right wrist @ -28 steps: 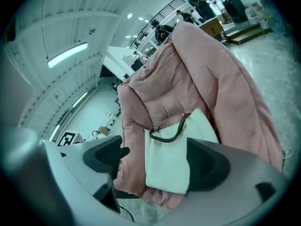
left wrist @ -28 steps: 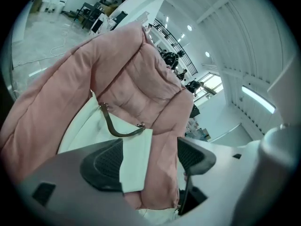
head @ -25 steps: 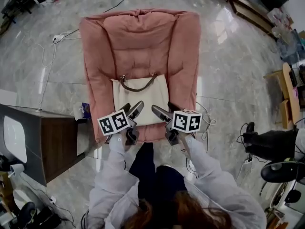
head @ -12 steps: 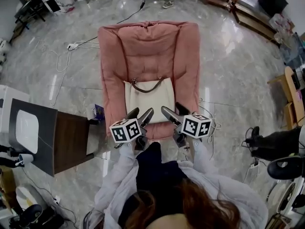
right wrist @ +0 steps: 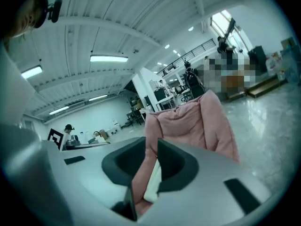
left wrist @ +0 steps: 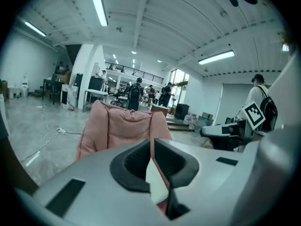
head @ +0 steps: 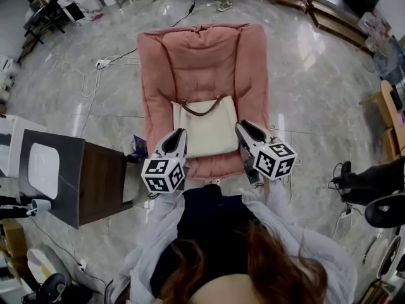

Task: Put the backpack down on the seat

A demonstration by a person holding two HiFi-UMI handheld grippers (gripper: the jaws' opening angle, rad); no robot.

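Observation:
A cream backpack [head: 205,132] with a brown handle lies flat on the seat of the pink armchair [head: 190,62]. My left gripper [head: 180,133] hangs at the bag's near left corner. It points over the seat, and its jaws have just been closing on nothing. My right gripper [head: 240,126] hangs at the bag's near right corner. Its jaws have also just been closing, with a narrow gap left and nothing in it. In the left gripper view my left gripper [left wrist: 151,142] shows only a thin slit, with the backpack [left wrist: 155,180] beyond. The right gripper view shows my right gripper [right wrist: 156,147] facing the armchair [right wrist: 188,121].
A dark wooden side table [head: 95,182] stands left of the armchair, a white device [head: 44,170] on its far part. Cables [head: 101,62] trail over the marble floor behind it. A black office chair [head: 373,192] and wooden furniture [head: 386,113] are at the right.
Both grippers have lifted from the bag's front edge and their jaws have come together with nothing in them. Their marker cubes have rolled. The backpack stays on the seat.

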